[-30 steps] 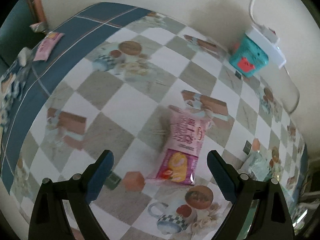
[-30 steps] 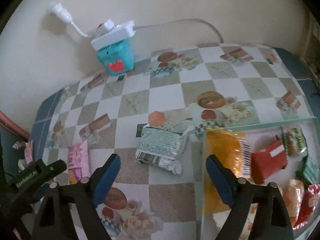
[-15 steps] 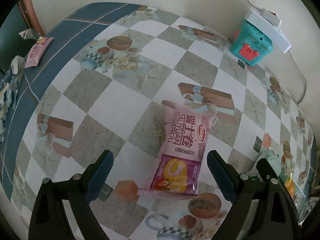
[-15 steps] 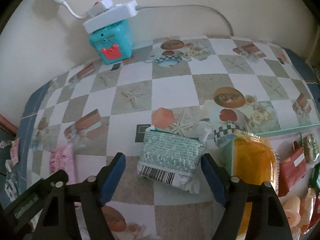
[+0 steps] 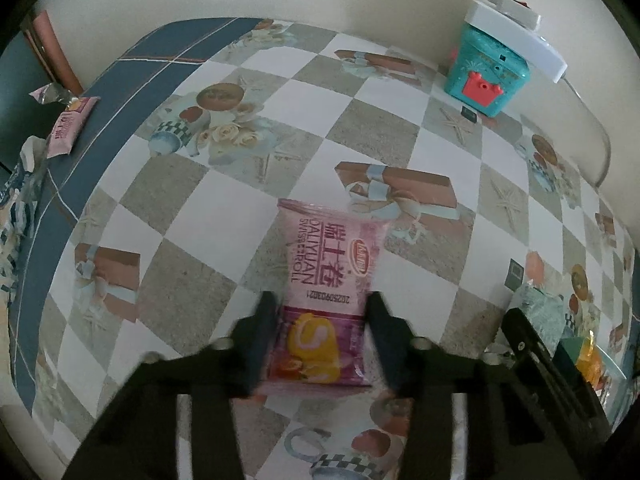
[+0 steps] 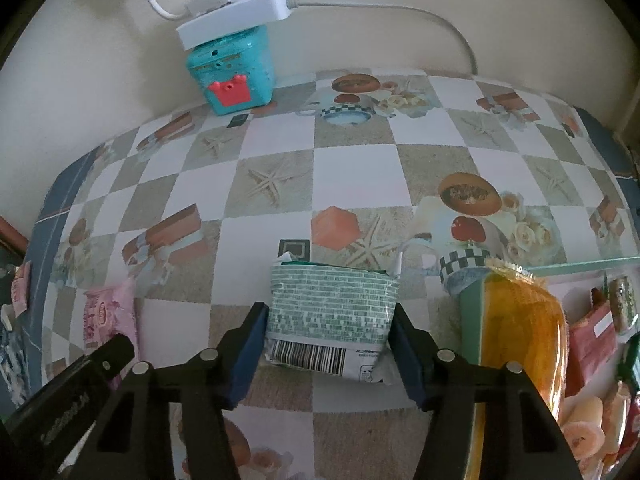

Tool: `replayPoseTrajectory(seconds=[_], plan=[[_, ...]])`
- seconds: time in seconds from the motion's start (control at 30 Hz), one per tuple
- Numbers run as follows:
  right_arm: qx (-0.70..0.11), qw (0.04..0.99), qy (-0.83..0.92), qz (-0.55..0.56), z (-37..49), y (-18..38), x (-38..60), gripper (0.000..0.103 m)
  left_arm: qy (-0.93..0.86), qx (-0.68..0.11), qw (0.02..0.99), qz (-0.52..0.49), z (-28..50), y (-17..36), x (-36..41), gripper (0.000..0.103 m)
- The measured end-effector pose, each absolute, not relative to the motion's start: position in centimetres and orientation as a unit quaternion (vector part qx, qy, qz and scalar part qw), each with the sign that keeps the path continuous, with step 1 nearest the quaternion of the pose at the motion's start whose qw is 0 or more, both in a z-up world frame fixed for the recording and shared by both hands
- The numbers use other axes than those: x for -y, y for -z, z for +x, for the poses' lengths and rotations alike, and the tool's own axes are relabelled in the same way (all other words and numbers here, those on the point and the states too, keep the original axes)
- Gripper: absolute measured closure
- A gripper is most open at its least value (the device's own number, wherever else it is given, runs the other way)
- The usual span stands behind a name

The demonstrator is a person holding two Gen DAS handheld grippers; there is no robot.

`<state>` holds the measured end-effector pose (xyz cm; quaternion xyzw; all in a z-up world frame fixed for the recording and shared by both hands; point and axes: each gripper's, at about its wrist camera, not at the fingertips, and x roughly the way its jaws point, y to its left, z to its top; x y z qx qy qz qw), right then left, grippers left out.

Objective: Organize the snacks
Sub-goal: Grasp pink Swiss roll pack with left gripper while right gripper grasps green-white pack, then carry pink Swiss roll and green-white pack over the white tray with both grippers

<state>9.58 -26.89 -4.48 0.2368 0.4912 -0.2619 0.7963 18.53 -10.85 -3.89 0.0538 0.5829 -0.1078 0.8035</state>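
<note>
Checkered tablecloth with printed cups and starfish is spreading out under both tools, and two grabs are happening at once. Nearest in the left wrist view, the left gripper is closing its jaws on the lower end of the pink swiss roll packet, pads pressing its sides, packet lying flat on the cloth. Over on the right, the right gripper is straddling the green-patterned packet, pads touching or just beside its edges; a firm clamp I cannot confirm. Just beside it, the clear tray is already holding an orange packet, a red packet and more, so sorting looks well underway. Farther off, another pink packet is waiting at the blue border, likely next. Farthest back, a teal box is sitting by the wall under a white power strip.
</note>
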Motion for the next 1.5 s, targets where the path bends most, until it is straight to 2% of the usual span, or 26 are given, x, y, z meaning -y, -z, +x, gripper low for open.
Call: replayPoseTrajectory(seconds=[0.1, 0.43, 0.83, 1.1, 1.5], plan=[[-0.494, 0.796, 0.261, 0.234, 9.3, 4.1, 26.6, 0.041, 0.106, -0.584, 0.803, 0.057, 18.4, 3.5, 10.5, 0.063], [-0.490, 0.804, 0.255, 0.221, 6.6, -0.5, 24.4, 0.041, 0.087, -0.591, 0.801, 0.037, 16.6, -0.1, 8.2, 0.063], [-0.454, 0.815, 0.262, 0.247, -0.9, -6.9, 22.6, 0.041, 0.109, -0.557, 0.822, 0.042, 8.9, -4.9, 6.9, 0.063], [-0.440, 0.815, 0.274, 0.260, -5.9, -7.9, 22.1, 0.041, 0.147, -0.524, 0.836, 0.064, 3.9, -7.2, 8.4, 0.063], [-0.417, 0.805, 0.305, 0.291, -9.5, -8.1, 26.8, 0.041, 0.182, -0.505, 0.839, 0.088, 1.2, -7.9, 12.3, 0.063]])
